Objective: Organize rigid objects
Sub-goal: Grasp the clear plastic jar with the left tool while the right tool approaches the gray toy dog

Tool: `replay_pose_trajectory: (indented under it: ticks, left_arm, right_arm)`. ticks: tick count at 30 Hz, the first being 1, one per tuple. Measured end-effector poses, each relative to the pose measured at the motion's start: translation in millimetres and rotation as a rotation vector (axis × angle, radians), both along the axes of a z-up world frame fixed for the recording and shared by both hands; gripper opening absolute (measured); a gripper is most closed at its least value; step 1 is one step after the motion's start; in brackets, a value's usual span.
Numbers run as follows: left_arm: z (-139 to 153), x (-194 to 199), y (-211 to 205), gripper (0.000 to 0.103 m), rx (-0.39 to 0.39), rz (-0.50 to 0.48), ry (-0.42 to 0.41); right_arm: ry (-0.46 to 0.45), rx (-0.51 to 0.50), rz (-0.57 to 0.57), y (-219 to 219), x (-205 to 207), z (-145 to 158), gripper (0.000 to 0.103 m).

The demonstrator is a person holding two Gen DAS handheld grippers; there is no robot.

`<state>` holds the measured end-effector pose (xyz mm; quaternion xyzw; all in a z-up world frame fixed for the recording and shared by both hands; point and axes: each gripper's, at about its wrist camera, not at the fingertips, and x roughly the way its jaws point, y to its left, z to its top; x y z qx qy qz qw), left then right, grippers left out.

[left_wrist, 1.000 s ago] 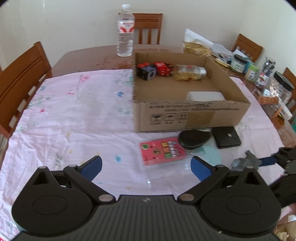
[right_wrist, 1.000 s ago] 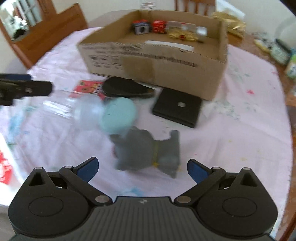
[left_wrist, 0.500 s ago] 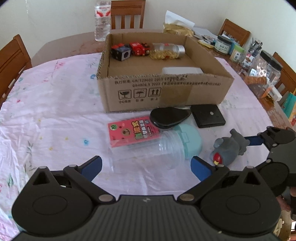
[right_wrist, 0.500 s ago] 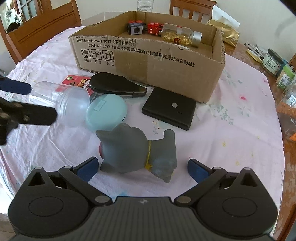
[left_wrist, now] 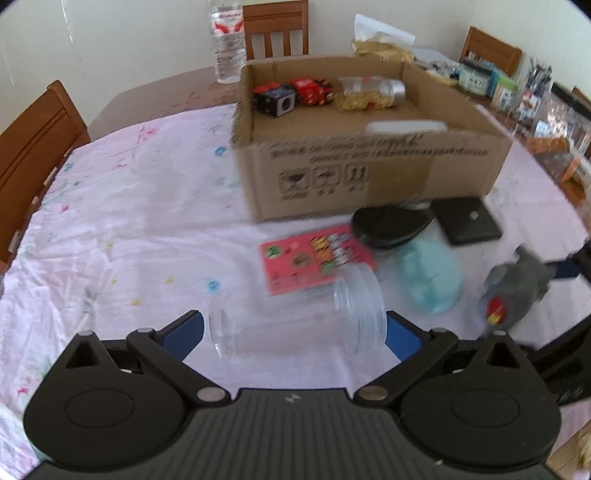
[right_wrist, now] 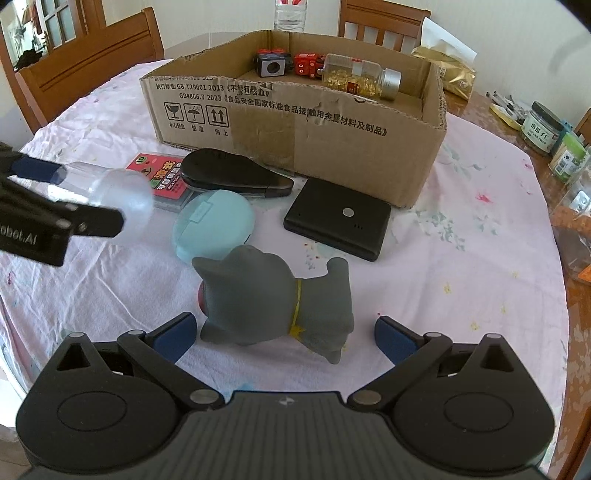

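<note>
1. Left gripper: the clear plastic jar lies on its side between the blue fingers. Fingers spread wide, one at each end of the jar; the left-wrist view is blurred, so contact cannot be told. In the right-wrist view the jar appears lifted a little off the cloth, but that is uncertain.
2. Right gripper: fingers spread wide, apart from the grey toy animal that stands between them on the worktop. Nothing gripped.
3. Toy: yellow collar, head turned toward the left side, tail up toward the right.
4. Worktop is covered by a pale pink flowered cloth.
5. Cardboard box sits open at the far middle. Inside, along the back wall: a black cube, a red toy, and a capsule bottle lying on its side.
6. In front of the box, on the cloth: a pink card pack, a black teardrop-shaped case just beside it, a teal round case nearer the toy, and a flat black square device near the box's right front corner.
7. Beyond the box: a water bottle and wooden chairs.
</note>
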<state>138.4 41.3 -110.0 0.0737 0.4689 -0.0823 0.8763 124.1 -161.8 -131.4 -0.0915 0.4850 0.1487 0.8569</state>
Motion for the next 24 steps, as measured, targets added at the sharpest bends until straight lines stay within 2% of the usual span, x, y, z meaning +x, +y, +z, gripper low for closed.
replay_pose_trajectory:
  ticks: [6,9,18,24]
  left_arm:
    - [-18,4,8,0.102,-0.005,0.072,0.038]
    - [-23,5,12,0.103,-0.048,0.111,0.035]
    - [-26,-5,17,0.103,-0.051,0.113,-0.008]
    - [-24,-3,15,0.103,-0.049,0.116,0.003]
  right_arm:
    - [0.001,-0.001,-0.006,1,0,0,0.103]
    - [-0.001,0.0,-0.006,1,0,0,0.103]
    - [-0.012,0.004,-0.005,0,-1,0,0.103]
    - [-0.025,0.008,-0.008,0,-2,0,0.103]
